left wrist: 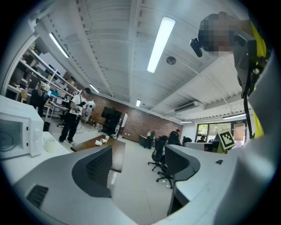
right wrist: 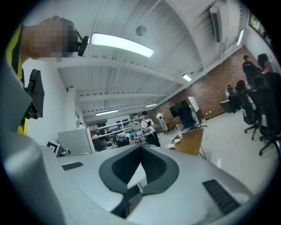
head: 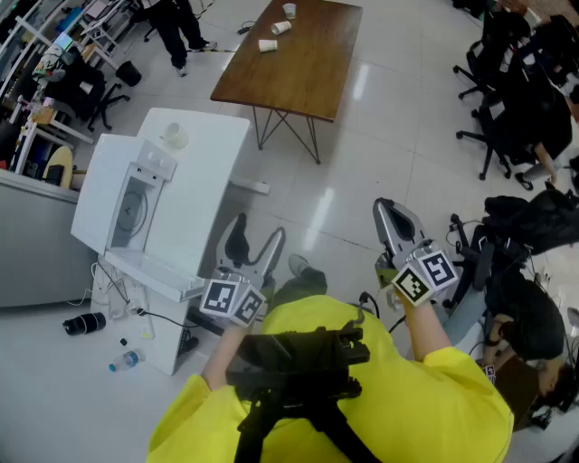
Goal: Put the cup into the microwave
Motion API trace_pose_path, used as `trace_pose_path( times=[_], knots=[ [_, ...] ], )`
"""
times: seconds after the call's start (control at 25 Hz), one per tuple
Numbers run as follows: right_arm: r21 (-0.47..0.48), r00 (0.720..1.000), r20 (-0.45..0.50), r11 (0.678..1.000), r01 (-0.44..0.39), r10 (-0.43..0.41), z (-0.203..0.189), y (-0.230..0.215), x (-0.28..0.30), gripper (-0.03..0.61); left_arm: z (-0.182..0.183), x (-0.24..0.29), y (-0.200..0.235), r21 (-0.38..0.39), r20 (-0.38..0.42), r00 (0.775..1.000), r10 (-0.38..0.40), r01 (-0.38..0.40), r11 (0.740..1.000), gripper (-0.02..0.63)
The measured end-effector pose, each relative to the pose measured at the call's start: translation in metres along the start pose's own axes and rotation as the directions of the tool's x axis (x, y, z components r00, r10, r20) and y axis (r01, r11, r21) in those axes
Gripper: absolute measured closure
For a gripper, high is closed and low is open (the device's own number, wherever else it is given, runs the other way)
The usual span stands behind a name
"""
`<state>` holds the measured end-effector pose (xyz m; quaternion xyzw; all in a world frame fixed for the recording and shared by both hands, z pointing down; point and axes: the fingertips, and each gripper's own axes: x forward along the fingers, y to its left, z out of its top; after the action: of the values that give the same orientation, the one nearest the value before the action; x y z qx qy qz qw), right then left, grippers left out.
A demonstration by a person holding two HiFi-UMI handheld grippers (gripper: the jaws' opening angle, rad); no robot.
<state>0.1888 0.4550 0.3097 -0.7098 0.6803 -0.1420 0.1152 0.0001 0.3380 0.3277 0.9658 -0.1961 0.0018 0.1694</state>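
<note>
On the white cabinet (head: 206, 176) to my left: one microwave (head: 134, 201), door facing me and apparently closed, so I could not see into its cavity. Just beside the microwave, on the same cabinet top: one white cup (head: 175, 137), upright and outside the oven; I could not tell what, if anything, it held. On the wooden table (head: 303, 72) farther off: three pale paper cups (head: 280, 27), at least two lying on their sides. On the floor by the cabinet: one small clear bottle (head: 128, 360) with a blue cap, lying down. Left gripper (head: 258, 228): held level near the cabinet's corner, well apart from the cup, jaws spread wide with only floor between them. Right gripper (head: 394, 211): held level out to the right, jaws pressed together at the tips, pinching nothing.
</note>
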Motion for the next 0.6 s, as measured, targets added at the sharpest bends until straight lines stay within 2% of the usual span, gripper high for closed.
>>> trace_pose_path(
  times=[0.16, 0.28, 0.44, 0.6],
  knots=[
    [-0.032, 0.997, -0.027, 0.997, -0.075, 0.074, 0.005, 0.007, 0.098, 0.574, 0.025, 0.018, 0.074, 0.06, 0.036, 0.992, 0.119, -0.121, 0.991, 0.244],
    [-0.011, 0.987, -0.052, 0.988, -0.155, 0.154, -0.002, 0.02, 0.167, 0.574, 0.025, 0.029, 0.134, 0.117, 0.051, 0.963, 0.266, -0.27, 0.956, 0.244],
    [0.014, 0.953, -0.143, 0.964, -0.266, 0.266, -0.025, 0.036, 0.242, 0.574, 0.003, 0.044, 0.205, 0.068, 0.012, 0.91, 0.415, -0.415, 0.907, 0.244],
    [0.05, 0.907, -0.235, 0.936, -0.349, 0.35, -0.05, 0.034, 0.314, 0.574, -0.017, 0.075, 0.274, 0.028, -0.033, 0.866, 0.499, -0.498, 0.866, 0.235]
  ],
)
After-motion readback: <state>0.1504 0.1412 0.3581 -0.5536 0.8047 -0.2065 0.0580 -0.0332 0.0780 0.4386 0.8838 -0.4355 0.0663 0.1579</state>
